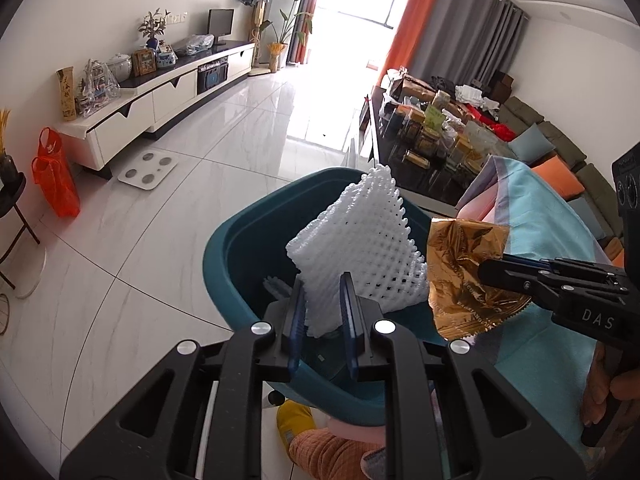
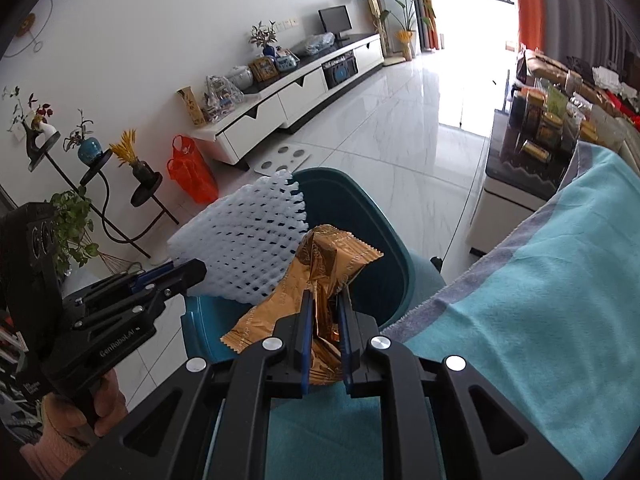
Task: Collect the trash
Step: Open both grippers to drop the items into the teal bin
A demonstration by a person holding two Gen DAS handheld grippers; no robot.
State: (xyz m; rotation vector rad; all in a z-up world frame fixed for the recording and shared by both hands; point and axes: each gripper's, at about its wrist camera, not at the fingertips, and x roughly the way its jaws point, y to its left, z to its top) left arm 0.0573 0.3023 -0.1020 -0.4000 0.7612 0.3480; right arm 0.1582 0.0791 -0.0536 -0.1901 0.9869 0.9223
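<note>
My left gripper [image 1: 323, 286] is shut on a white foam net sleeve [image 1: 356, 240] and holds it over the open teal bin [image 1: 228, 248]. My right gripper [image 2: 325, 300] is shut on a crumpled gold foil wrapper [image 2: 332, 256] at the bin's near rim [image 2: 384, 216]. In the left wrist view the right gripper [image 1: 494, 268] comes in from the right with the wrapper [image 1: 460, 272] beside the foam net. In the right wrist view the left gripper [image 2: 192, 274] holds the foam net [image 2: 244, 240] at the left, next to the wrapper.
A light blue cloth [image 2: 540, 280] covers the surface to the right of the bin. A dark table [image 1: 424, 140] crowded with boxes and jars stands beyond. A white TV cabinet [image 1: 160, 100], an orange bag [image 1: 54, 172] and a floor scale [image 1: 148, 168] line the left wall.
</note>
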